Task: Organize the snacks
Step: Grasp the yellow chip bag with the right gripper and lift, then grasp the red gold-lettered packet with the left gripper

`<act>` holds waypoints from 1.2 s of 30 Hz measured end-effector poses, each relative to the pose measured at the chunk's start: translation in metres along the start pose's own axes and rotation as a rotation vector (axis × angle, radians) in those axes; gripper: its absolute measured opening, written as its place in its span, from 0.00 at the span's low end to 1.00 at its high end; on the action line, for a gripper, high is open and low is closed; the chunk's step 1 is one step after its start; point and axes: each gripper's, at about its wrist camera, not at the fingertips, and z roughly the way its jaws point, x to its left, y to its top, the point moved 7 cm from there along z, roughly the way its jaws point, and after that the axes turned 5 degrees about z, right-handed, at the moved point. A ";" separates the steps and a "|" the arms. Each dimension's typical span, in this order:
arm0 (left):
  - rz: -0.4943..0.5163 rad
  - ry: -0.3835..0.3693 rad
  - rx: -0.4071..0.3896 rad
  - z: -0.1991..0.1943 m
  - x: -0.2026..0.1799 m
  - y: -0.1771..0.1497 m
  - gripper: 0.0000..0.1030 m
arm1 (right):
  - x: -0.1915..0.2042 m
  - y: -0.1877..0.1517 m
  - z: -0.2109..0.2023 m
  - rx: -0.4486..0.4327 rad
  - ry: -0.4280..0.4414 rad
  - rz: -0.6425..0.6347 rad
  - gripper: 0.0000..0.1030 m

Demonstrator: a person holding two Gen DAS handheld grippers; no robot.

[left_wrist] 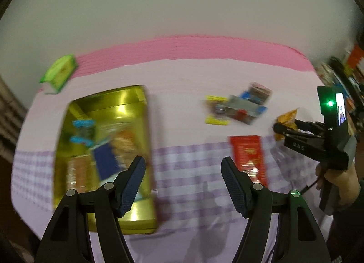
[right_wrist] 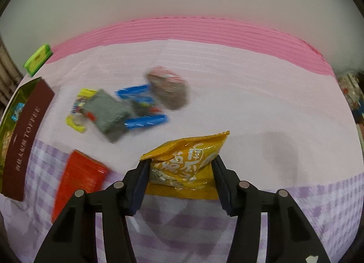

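right gripper pinches a yellow snack bag

right gripper [right_wrist: 180, 167] clamps the yellow snack bag [right_wrist: 188, 163] above the checked cloth [right_wrist: 318, 206]. left gripper [left_wrist: 183, 172] gapes empty beside the gold tin [left_wrist: 127, 108], which holds snacks. a red packet [left_wrist: 246, 154] lies nearby.

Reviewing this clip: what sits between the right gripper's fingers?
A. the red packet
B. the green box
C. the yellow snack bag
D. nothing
C: in the right wrist view the right gripper has both fingers against the sides of the yellow snack bag.
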 end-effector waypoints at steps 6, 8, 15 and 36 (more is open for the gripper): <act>0.008 -0.091 0.059 0.034 -0.041 0.003 0.67 | -0.042 -0.010 -0.008 0.012 -0.040 0.079 0.48; 0.002 -0.106 0.071 0.043 -0.050 0.003 0.67 | -0.050 -0.013 -0.010 0.019 -0.050 0.096 0.48; -0.010 -0.125 0.143 0.075 -0.077 -0.004 0.67 | -0.067 -0.019 -0.016 0.036 -0.058 0.125 0.48; 0.059 -0.072 0.196 0.111 -0.103 -0.004 0.57 | -0.066 -0.020 -0.016 0.038 -0.045 0.118 0.49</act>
